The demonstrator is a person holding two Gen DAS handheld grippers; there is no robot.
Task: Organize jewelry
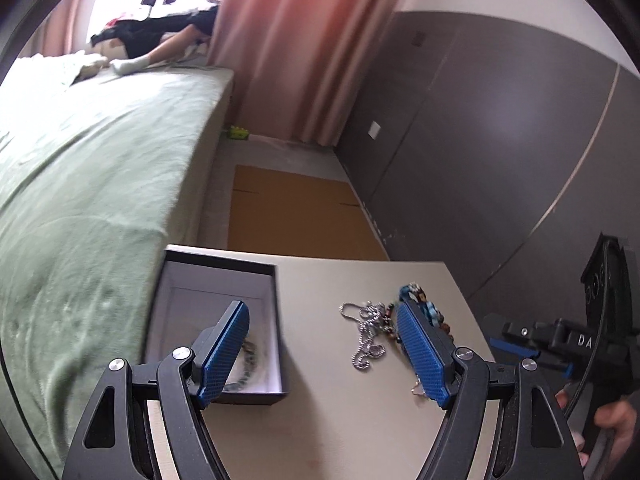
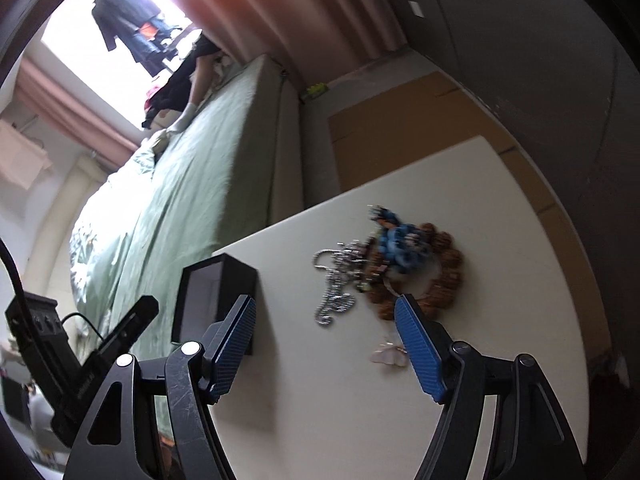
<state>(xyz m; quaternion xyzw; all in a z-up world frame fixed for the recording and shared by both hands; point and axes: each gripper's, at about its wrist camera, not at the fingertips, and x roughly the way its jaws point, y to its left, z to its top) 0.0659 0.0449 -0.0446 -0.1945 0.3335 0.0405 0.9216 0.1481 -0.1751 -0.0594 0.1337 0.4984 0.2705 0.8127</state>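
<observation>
Counter (image 1: pixel 360 420), lower frame: black jewelry box (image 1: pixel 224 320) lower left, holding a beaded bracelet (image 1: pixel 248 364); silver chain (image 1: pixel 368 336) centre. Left claw (image 1: pixel 324 354) and right claw (image 2: pixel 326 346) both gape, empty.

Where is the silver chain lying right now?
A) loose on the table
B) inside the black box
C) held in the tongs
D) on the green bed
A: the silver chain lies on the table beside the black box, between the open left tongs.

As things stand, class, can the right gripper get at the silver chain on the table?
Probably yes: the right gripper is open, the silver chain lies uncovered just ahead, though it touches the bead bracelets.
</observation>
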